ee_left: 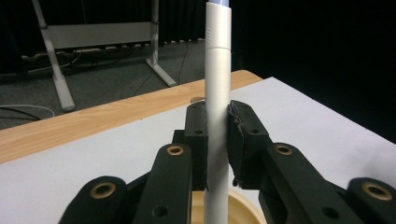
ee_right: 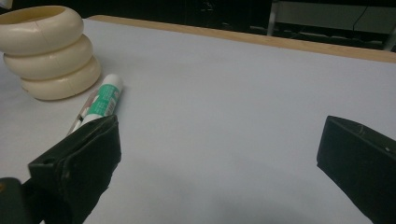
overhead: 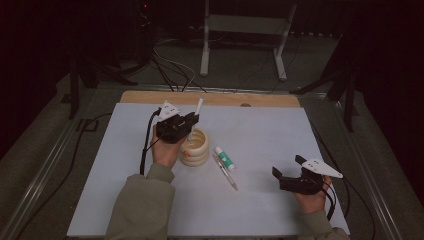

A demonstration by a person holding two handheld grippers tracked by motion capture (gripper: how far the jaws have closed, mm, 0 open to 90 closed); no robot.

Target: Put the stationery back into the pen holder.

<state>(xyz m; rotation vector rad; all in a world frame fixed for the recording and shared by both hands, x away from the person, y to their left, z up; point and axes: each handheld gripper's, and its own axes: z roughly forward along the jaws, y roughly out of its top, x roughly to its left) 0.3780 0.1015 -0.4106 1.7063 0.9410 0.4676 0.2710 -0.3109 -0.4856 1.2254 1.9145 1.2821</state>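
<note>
My left gripper (overhead: 191,121) (ee_left: 217,135) is shut on a white pen (overhead: 198,111) (ee_left: 218,84) that stands upright. The pen's lower end reaches into a cream ribbed holder (overhead: 195,148) (ee_left: 243,205) (ee_right: 49,51) made of three stacked rings. Right of the holder lie a white and green glue stick (overhead: 224,158) (ee_right: 105,98) and a slim clear pen (overhead: 225,172) on the white mat. My right gripper (overhead: 278,176) (ee_right: 219,158) rests near the mat's front right, open, nothing between its jaws.
The white mat (overhead: 260,135) covers a wooden table (overhead: 210,98) whose edge shows at the back. Behind it stand a metal frame (overhead: 245,30) and cables on the dark floor. A small round mark (overhead: 245,105) sits on the wood strip.
</note>
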